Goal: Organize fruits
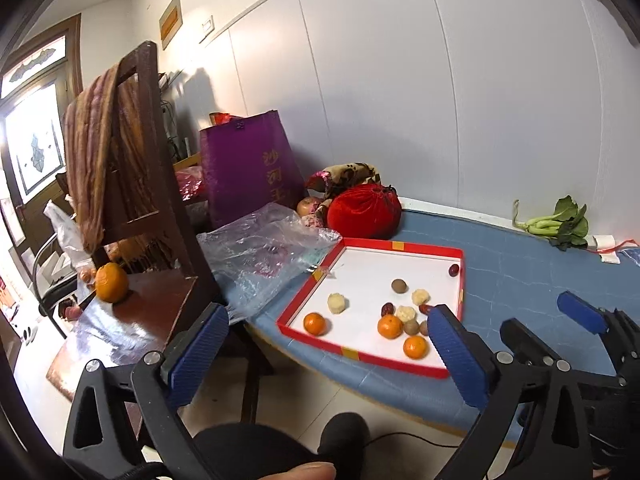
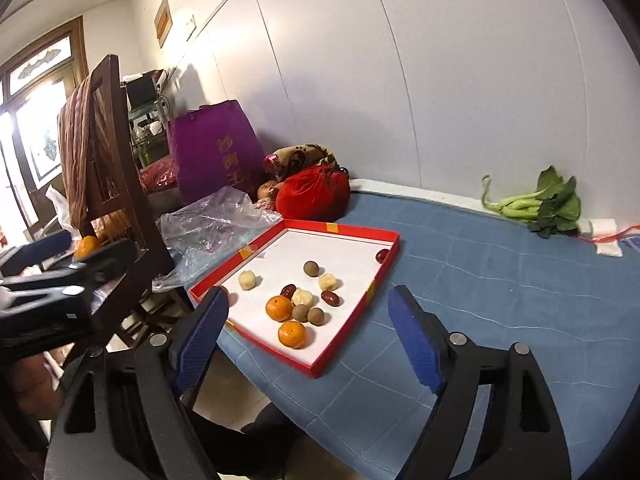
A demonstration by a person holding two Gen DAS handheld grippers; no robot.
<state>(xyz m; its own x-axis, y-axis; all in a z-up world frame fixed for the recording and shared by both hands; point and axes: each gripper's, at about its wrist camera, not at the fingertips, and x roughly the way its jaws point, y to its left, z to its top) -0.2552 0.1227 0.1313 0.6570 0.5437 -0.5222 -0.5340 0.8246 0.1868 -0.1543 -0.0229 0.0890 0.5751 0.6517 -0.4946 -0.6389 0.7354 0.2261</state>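
A red-rimmed white tray lies on the blue table cover. It holds three tangerines, brown longans, red dates and pale yellow pieces. A larger orange sits on the chair seat at the left. My left gripper hangs open in front of the tray's near edge, with nothing between its fingers. My right gripper is open too and empty, above the tray's near right corner.
A wooden chair draped with a striped cloth stands left of the table. A clear plastic bag, a purple bag and a red velvet pouch crowd behind the tray. Bok choy lies by the wall at the far right.
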